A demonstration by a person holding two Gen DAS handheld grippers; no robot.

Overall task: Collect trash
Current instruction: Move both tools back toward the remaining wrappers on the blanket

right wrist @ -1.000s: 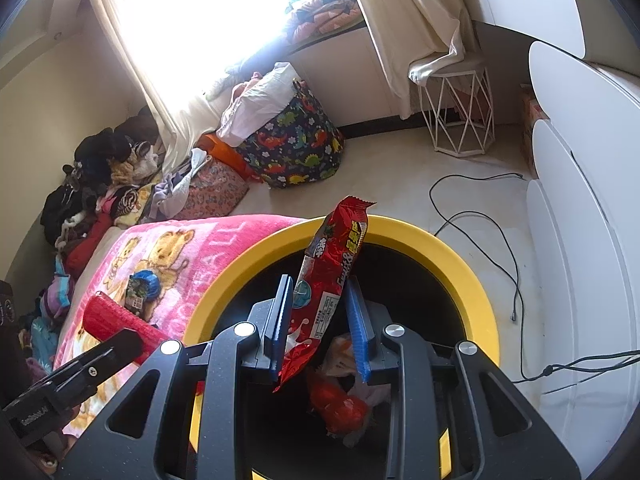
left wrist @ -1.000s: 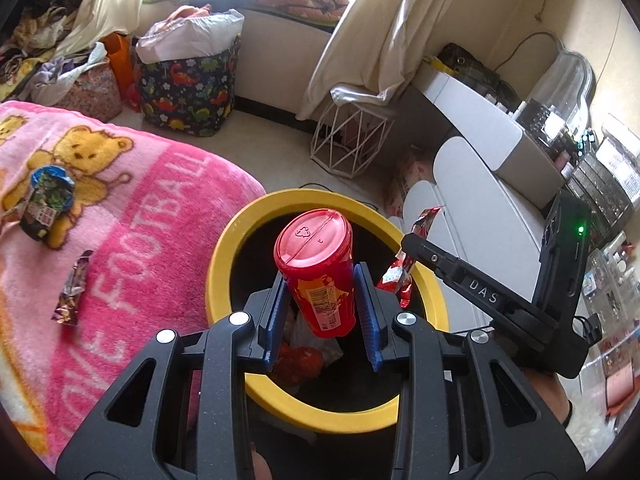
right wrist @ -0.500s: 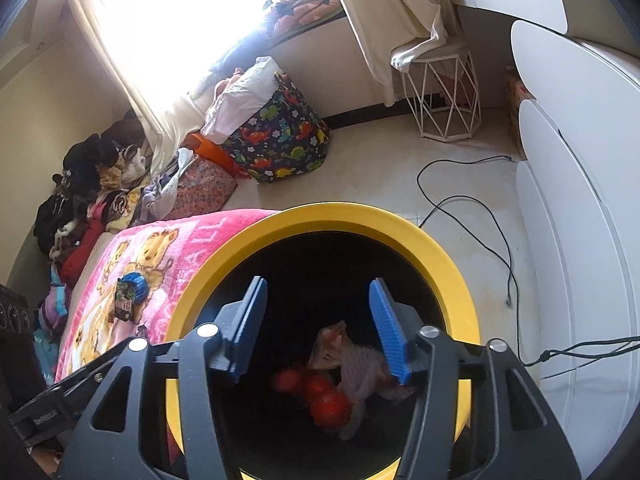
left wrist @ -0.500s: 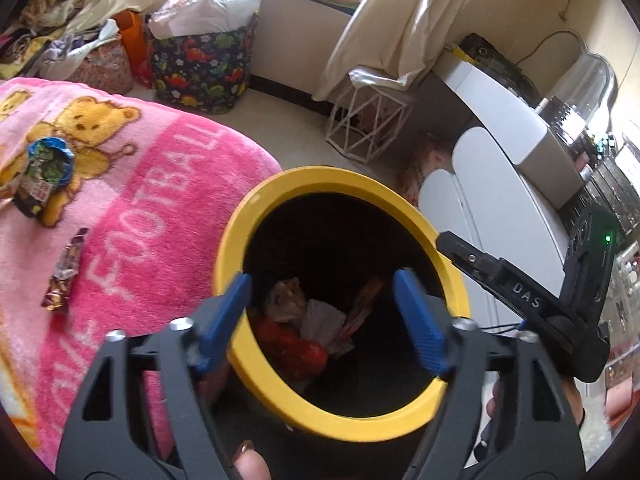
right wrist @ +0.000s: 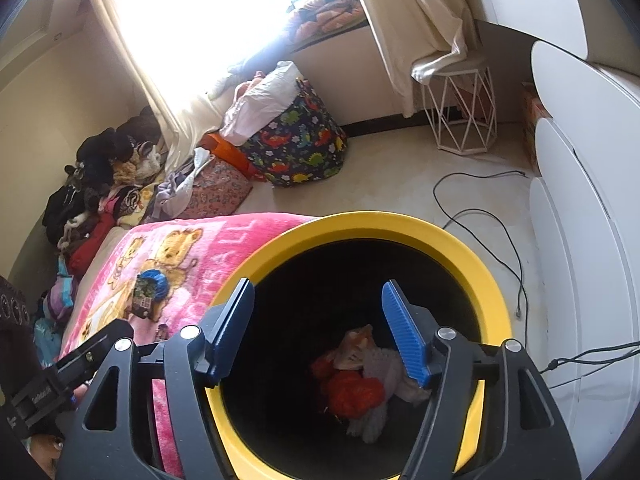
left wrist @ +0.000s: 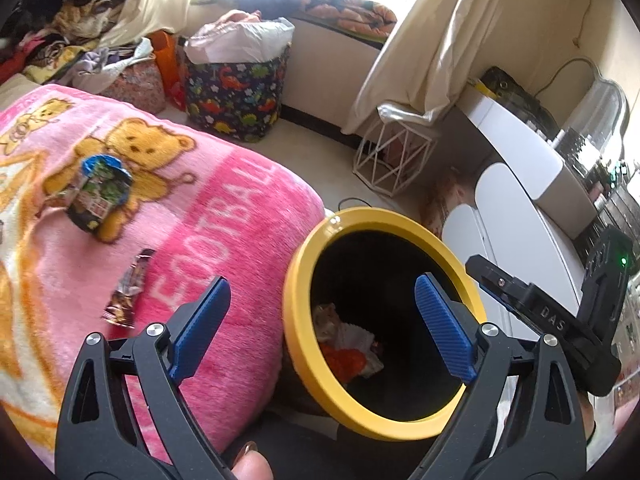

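**Trash: some in the bin, two pieces left on the blanket**

Trash already lies at the bottom of the round black bin with the yellow rim (right wrist: pixel 472 268): crumpled orange, white and pale wrappers (right wrist: pixel 360 380) heaped on its floor. That part of the job looks done. Two pieces remain on the pink fleece blanket printed with teddy bears (left wrist: pixel 240 208): a crushed blue-lidded cup with a dark green label (left wrist: pixel 100 192) lying on a bear, and a small dark foil candy wrapper (left wrist: pixel 128 292) nearer the bin.

The left gripper (left wrist: pixel 320 320) has its blue ribbed jaws opening wide with nothing clamped between them; it straddles the blanket's edge and the bin's rim, with the foil wrapper just left of its left finger and the cup well beyond. The right gripper (right wrist: pixel 316 328) hangs over the bin mouth, its jaws opening and empty, the heaped wrappers showing below and between them. The cup sits well to its left on the blanket.

By my reading, the next pick is the foil wrapper, then the cup.
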